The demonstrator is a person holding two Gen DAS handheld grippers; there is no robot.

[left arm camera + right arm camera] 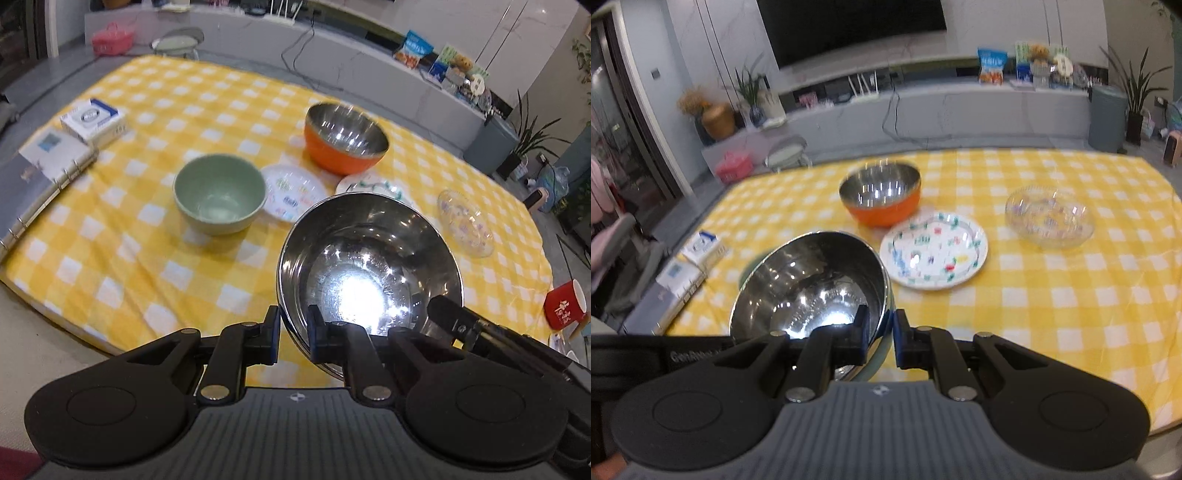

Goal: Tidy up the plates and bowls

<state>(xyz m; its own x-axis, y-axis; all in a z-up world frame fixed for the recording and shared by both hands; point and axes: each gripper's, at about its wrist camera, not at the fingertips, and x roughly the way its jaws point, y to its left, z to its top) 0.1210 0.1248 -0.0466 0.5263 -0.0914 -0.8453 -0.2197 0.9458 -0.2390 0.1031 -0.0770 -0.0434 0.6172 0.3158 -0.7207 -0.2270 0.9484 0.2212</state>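
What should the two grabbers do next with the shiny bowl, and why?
Probably carry the steel bowl over to the green bowl and lower it in. Both grippers, left and right, pinch its rim on opposite sides, it looks lifted off the cloth, and the green bowl sits open and empty nearby.

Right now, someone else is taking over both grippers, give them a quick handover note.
Left gripper and right gripper: both shut on the rim of the steel bowl, held tilted above the tablecloth.
On the cloth: green bowl, orange bowl, two patterned plates, glass dish.
Done: nothing stacked yet.
Left: likely nest the bowls, stack the plates.
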